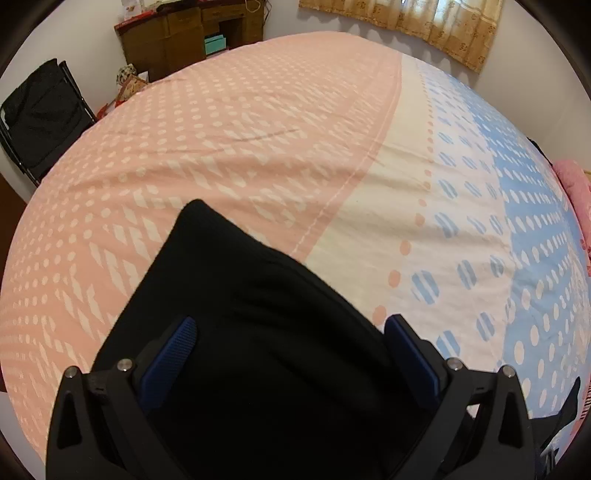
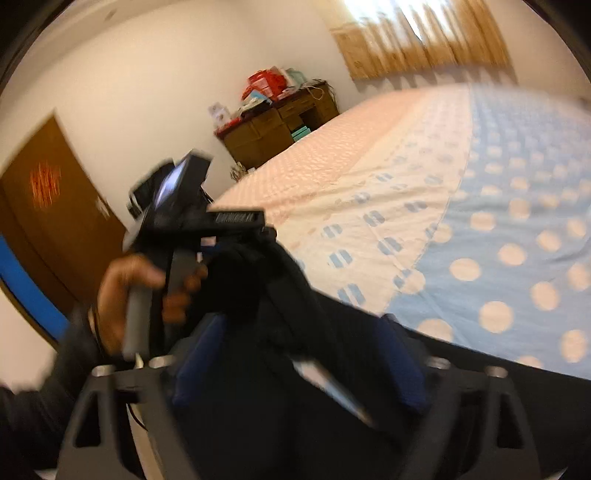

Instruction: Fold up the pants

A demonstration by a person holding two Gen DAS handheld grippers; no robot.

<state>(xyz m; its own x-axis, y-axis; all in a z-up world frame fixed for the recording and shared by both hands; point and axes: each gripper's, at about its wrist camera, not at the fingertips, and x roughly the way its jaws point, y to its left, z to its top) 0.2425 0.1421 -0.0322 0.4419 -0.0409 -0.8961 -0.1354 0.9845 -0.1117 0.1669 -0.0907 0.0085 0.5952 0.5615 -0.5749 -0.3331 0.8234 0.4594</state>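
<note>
The black pants (image 1: 258, 314) lie between the blue pads of my left gripper (image 1: 291, 332), whose jaws stand wide apart with the cloth bunched between them; a corner of the cloth points up over the pink side of the bed. In the right wrist view the pants (image 2: 280, 295) also fill the space between the fingers of my right gripper (image 2: 303, 354), which are wide apart. The left gripper's body (image 2: 192, 214) and the hand holding it show at left, next to the cloth. The right wrist view is blurred.
The bed cover (image 1: 258, 147) is pink at left, cream in the middle, blue with dots at right. A wooden desk (image 1: 184, 33) stands beyond the bed, a black folding chair (image 1: 40, 118) at left, a curtain (image 1: 424, 26) behind. A brown door (image 2: 55, 206) is at left.
</note>
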